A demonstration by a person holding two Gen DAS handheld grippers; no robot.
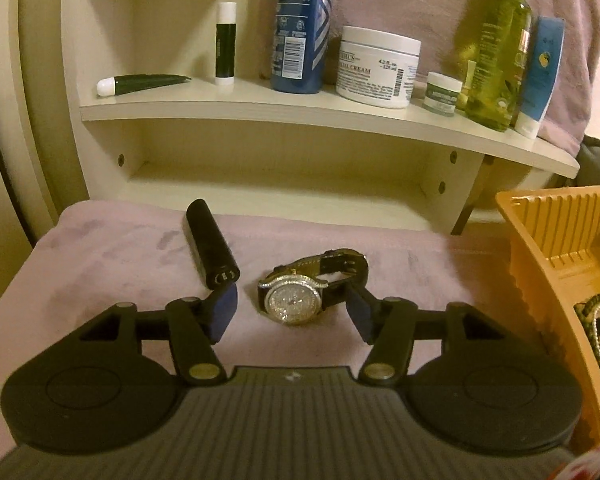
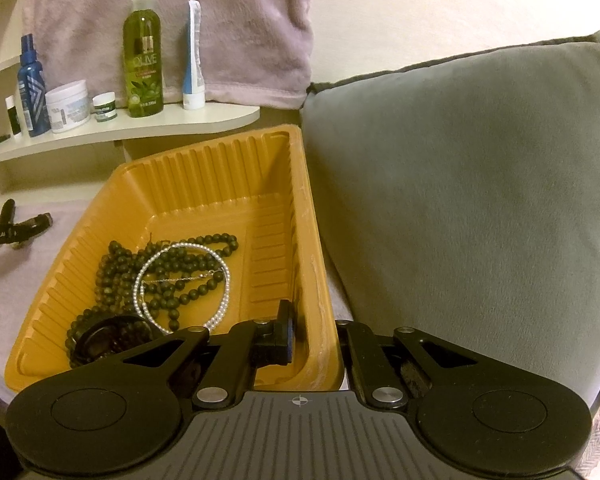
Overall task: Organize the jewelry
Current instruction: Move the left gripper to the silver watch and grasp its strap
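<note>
Left to right: a black cylindrical tube (image 1: 212,249) lies on the pinkish-lilac fleece cover (image 1: 100,256), and just right of it sits the rhinestone-studded wristwatch with a dark strap (image 1: 300,294), buckle end looped toward the far side. The left gripper (image 1: 294,310) is spread open with the watch case sitting between its blue pads (image 1: 225,308), not pinched yet.

My guess is the watch is light but lumpy: hard, slick, sparkly case, floppy strap. I'd grab it across the case or right where the strap meets it, since the strap alone would probably sag and slide out.

Further right is the ribbed orange plastic tray (image 2: 204,184). Inside it: dark green bead strands (image 2: 172,276), a white pearl-like loop (image 2: 148,276), a thin silvery chain (image 2: 180,279) and a black round thing (image 2: 104,338) near the front that I can't identify. The right gripper (image 2: 316,344) is clamped on the tray's near-right wall, one finger inside and one outside. Grey cushion (image 2: 460,200) at far right.
</note>
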